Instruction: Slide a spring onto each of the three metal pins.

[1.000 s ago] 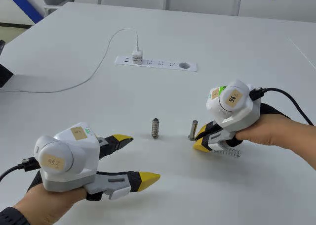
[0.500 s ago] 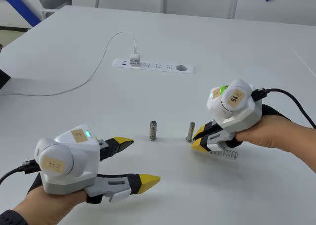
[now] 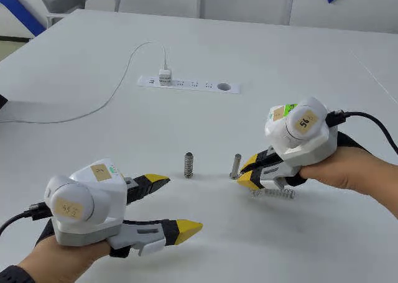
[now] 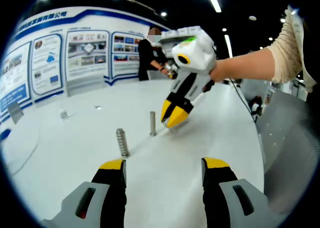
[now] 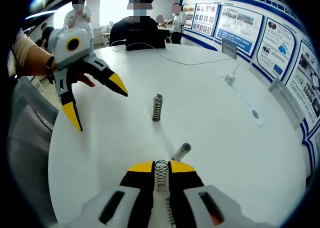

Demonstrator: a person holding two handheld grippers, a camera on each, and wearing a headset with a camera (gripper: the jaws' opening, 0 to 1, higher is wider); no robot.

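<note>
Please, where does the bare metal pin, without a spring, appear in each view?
Head view: the bare pin stands near the centre, just left of the right hand-held gripper.
Left gripper view: the bare pin is upright at centre.
Right gripper view: the bare pin is low centre, ahead of jaws shut on a spring.
Shared landmark: the pin with a spring, beside it.

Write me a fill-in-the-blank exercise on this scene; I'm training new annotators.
1. The right gripper is shut on a ____.
2. The left gripper has its jaws ____.
3. The bare pin stands just beside the tips of the ____ gripper.

Missing words: spring; open; right.
</note>
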